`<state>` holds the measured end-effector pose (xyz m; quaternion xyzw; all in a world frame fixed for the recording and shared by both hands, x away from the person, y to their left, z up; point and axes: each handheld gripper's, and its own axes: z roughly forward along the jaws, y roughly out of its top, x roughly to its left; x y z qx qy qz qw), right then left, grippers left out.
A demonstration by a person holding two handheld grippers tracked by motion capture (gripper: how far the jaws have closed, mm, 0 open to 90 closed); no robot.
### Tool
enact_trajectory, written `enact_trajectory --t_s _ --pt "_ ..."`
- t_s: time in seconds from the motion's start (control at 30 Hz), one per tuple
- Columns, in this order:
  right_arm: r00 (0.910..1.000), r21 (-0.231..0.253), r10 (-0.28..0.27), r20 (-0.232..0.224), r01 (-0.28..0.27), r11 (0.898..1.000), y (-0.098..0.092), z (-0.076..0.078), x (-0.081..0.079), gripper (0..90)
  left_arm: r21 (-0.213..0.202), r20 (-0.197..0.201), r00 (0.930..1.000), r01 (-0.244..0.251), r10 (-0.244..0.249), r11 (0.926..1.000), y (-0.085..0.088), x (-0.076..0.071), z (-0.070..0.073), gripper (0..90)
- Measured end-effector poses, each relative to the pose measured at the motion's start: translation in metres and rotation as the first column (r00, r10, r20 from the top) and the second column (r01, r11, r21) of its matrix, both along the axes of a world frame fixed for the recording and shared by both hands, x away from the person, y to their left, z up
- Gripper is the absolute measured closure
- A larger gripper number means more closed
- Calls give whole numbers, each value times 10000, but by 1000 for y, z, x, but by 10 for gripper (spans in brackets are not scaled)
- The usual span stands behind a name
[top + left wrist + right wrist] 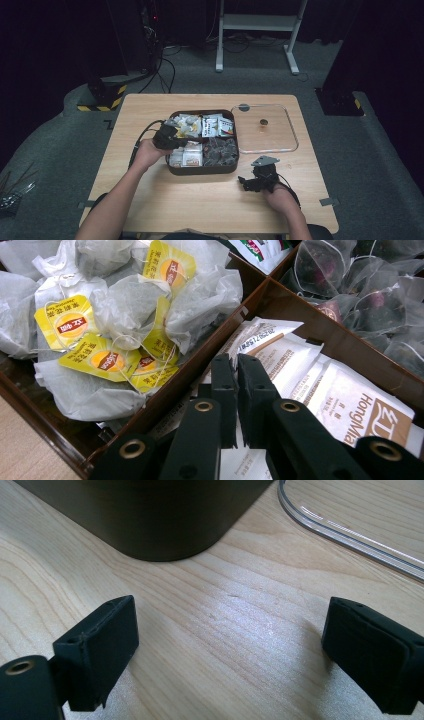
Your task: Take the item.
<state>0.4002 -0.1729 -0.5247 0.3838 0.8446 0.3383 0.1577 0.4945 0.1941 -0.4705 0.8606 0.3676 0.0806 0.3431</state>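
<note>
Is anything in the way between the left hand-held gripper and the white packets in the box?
No. The left hand-held gripper is already down among the white packets, jaws nearly together, seemingly pinching a packet's edge. The yellow-tagged tea bags lie in the next compartment, behind a divider.

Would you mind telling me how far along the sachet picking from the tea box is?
Done: the clear lid lies beside the dark compartment box. In hand: the left gripper is closed on a white paper sachet in the near-left compartment. Left: lifting it out; the right gripper rests open on the wooden table.
</note>
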Motion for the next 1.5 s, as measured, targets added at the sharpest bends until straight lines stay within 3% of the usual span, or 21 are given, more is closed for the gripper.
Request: enact_trajectory --t_s 0.2,0.53,1.03,1.5 --pt "10000 1 3 -1 -3 10000 0 0 0 78 -516 -170 9999 -14 5 9987 5 -2 4 867" --pt "10000 3 7 -7 -7 10000 0 0 0 79 -768 -59 10000 -53 48 9970 11 -7 13 867" --pt "10000 1 62 0 -62 10000 -1 0 0 79 -1311 107 9982 -567 587 9897 30 -12 24 867" --pt "9997 10 235 -11 -235 9997 0 0 3 78 -1505 245 9969 -700 745 9861 42 -19 30 868"
